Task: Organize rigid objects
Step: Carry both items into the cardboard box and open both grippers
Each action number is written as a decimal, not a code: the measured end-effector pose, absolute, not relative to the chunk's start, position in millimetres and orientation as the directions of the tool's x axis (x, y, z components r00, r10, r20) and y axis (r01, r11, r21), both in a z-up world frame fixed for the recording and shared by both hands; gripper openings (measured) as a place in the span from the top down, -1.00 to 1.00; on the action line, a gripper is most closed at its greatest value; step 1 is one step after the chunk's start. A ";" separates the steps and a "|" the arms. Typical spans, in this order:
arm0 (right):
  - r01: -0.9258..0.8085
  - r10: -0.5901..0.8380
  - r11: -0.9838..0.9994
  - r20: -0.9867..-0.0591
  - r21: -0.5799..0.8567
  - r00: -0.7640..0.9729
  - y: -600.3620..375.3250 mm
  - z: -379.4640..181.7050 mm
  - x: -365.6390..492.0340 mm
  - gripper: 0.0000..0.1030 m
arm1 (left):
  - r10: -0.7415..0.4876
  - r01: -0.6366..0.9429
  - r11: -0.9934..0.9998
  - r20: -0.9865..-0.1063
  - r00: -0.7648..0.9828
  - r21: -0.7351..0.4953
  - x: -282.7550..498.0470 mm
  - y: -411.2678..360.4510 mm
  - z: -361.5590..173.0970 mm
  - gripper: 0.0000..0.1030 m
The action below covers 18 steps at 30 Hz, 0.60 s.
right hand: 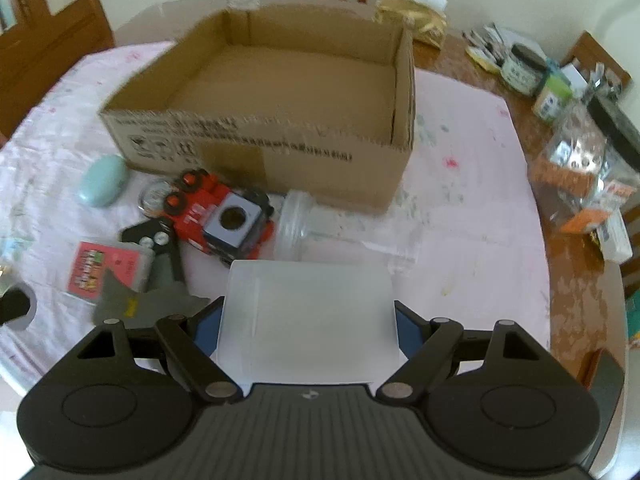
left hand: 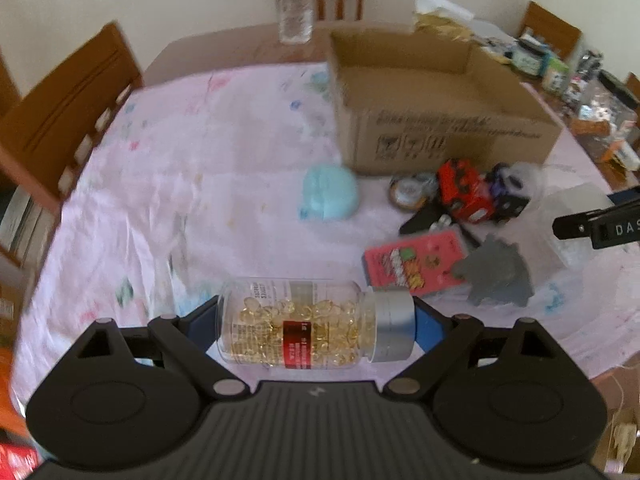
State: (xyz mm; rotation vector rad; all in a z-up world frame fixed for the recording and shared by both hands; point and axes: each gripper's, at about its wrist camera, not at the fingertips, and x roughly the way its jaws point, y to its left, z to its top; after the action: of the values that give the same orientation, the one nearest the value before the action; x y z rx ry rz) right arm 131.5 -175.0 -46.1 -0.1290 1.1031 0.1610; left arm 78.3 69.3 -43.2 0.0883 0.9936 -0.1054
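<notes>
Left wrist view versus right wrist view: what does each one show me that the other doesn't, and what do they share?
Only the left wrist view shows the left gripper clamped end to end on the capsule bottle, lying sideways.

Only the right wrist view shows the right gripper closed on the frosted plastic container, plus the clear jar lying on its side by the box.

Both show the open cardboard box, red toy truck, mint case and pink card pack.
</notes>
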 end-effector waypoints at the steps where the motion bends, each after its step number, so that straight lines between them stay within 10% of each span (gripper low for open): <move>1: -0.202 0.077 0.979 -0.888 -0.018 0.454 -176.4 -38.2 131.3 -0.68 | -0.053 0.147 0.989 -0.836 0.547 0.034 82.1 67.9 -36.6 -0.81; 18: -0.160 0.127 0.986 -0.807 0.041 0.577 -184.9 21.5 198.0 -0.68 | -0.216 0.370 0.928 -0.742 0.635 0.047 269.7 -15.1 19.5 -0.81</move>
State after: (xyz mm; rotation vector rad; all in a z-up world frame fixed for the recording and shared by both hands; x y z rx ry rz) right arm 198.0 -184.9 21.5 -0.0373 0.9407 0.1680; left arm 269.7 -15.1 19.5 0.2025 0.8179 -0.3377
